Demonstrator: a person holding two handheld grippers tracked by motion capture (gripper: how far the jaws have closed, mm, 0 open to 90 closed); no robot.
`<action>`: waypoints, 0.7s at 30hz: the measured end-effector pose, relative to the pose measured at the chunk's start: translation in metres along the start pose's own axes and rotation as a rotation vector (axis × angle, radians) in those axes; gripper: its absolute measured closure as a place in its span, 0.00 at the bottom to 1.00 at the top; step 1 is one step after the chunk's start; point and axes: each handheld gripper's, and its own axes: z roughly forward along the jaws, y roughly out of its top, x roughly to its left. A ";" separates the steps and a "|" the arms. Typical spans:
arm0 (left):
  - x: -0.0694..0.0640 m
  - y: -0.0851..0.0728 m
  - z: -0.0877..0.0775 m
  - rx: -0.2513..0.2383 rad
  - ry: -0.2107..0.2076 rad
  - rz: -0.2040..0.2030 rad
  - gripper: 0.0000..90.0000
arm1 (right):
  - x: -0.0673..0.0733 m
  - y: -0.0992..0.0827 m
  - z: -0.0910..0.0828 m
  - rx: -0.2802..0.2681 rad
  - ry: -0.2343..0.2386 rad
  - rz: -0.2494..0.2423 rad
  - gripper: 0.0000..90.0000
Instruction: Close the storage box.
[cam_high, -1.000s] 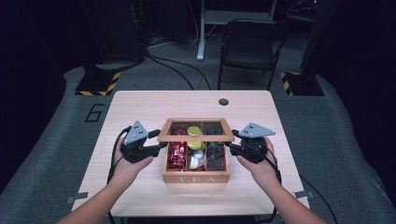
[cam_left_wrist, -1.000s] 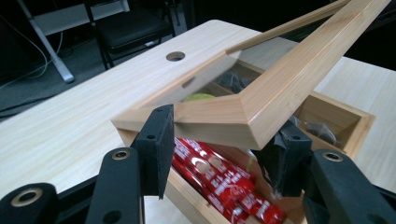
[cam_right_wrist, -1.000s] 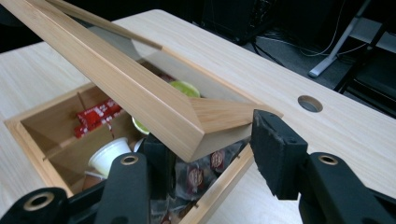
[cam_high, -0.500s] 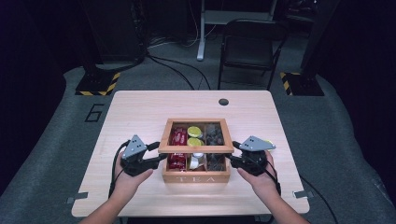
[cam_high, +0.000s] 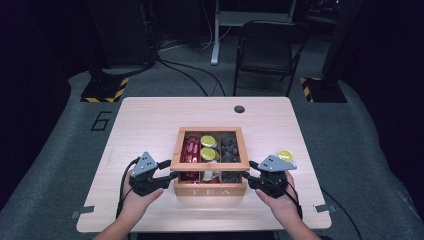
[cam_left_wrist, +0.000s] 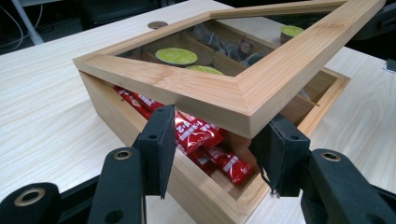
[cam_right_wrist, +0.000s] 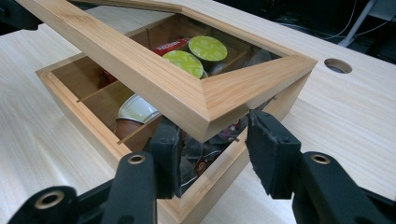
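Note:
A wooden tea box (cam_high: 210, 190) marked TEA stands at the table's near middle. Its glass-paned lid (cam_high: 210, 164) is hinged at the back and tilts half open. My left gripper (cam_high: 172, 175) is shut on the lid's front-left corner (cam_left_wrist: 247, 105), one pad on each side. On the front-right corner (cam_right_wrist: 210, 105) my right gripper (cam_high: 247, 176) is shut too; its jaws have just been closing, with the corner between them. Inside lie red sachets (cam_left_wrist: 201, 135), green-topped capsules (cam_right_wrist: 208, 49) and dark packets (cam_high: 230, 147).
A loose green capsule (cam_high: 285, 155) lies on the table just beyond the right gripper. A round cable hole (cam_high: 239, 109) sits near the table's far edge. A dark chair (cam_high: 265, 50) stands behind the table. Bare wood spreads left and right of the box.
Both hands have sunk and drawn toward the near edge. The lid's front edge has come down with them, so the lid stands lower over the box.

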 end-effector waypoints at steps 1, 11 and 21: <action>0.000 -0.002 0.000 -0.001 -0.001 -0.001 0.56 | 0.000 -0.001 0.000 0.004 -0.001 0.004 0.63; -0.003 -0.017 0.004 -0.010 -0.018 -0.032 0.57 | 0.005 -0.012 0.003 0.029 0.000 0.000 0.62; -0.009 -0.028 0.008 0.033 -0.023 -0.017 0.55 | 0.011 -0.023 0.009 0.073 0.008 0.002 0.57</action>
